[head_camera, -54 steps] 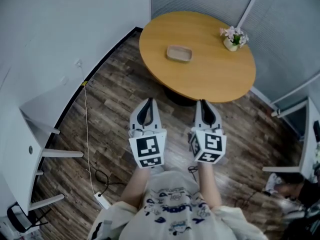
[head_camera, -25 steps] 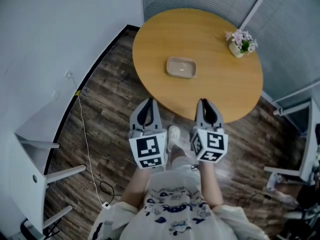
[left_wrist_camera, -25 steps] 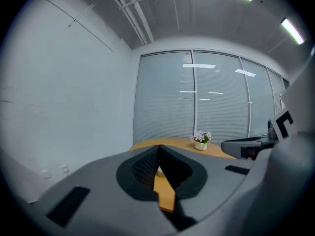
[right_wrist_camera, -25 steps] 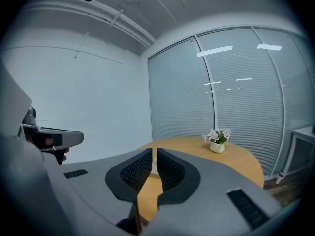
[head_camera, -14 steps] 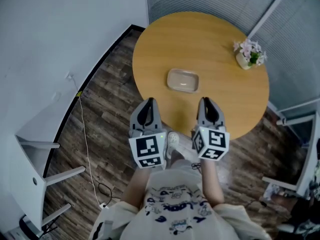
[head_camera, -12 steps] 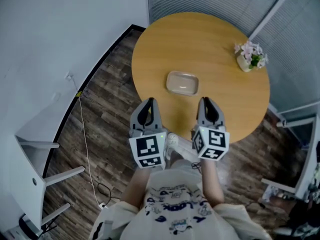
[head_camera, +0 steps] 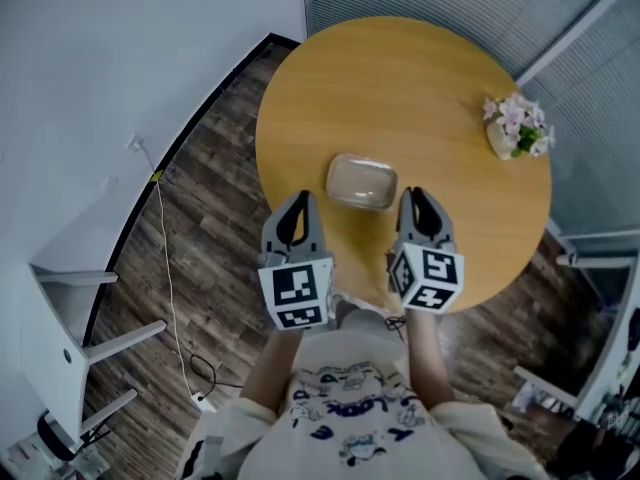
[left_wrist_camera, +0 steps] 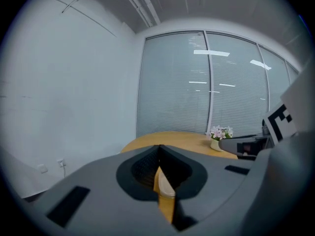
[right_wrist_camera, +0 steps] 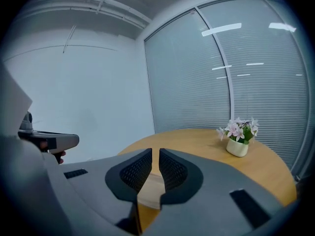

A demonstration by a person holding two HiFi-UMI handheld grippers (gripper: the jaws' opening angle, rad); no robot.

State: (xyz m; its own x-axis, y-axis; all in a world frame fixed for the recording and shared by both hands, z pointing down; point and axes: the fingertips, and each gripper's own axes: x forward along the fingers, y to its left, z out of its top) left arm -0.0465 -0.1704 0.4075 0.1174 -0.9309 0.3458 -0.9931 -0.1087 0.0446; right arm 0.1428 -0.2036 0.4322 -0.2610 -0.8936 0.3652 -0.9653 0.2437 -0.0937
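Note:
A round wooden table (head_camera: pixel 400 78) carries a shallow beige tray (head_camera: pixel 361 182) and a small pot of pink flowers (head_camera: pixel 517 128). My left gripper (head_camera: pixel 293 200) is shut and empty, its tip over the table's near edge just left of the tray. On the tray's right side my right gripper (head_camera: pixel 419 196) hangs, also shut and empty. In the left gripper view the left gripper (left_wrist_camera: pixel 158 146) has its jaws meeting, with the tray (left_wrist_camera: pixel 165 186) seen below the tip. In the right gripper view the right gripper (right_wrist_camera: pixel 156 151) shows only a thin slit, and the flower pot (right_wrist_camera: pixel 239 139) stands ahead to the right.
White shelving (head_camera: pixel 60 298) stands by the left wall, with a cable (head_camera: pixel 165 258) running to a power strip (head_camera: pixel 203 401) on the wood floor. More white furniture (head_camera: pixel 600 258) stands at the right. Blinds cover the glass wall (left_wrist_camera: pixel 206 92) behind the table.
The person has stepped toward the table, so both grippers now reach over its near edge on either side of the tray. Both sets of jaws have stayed as they were.

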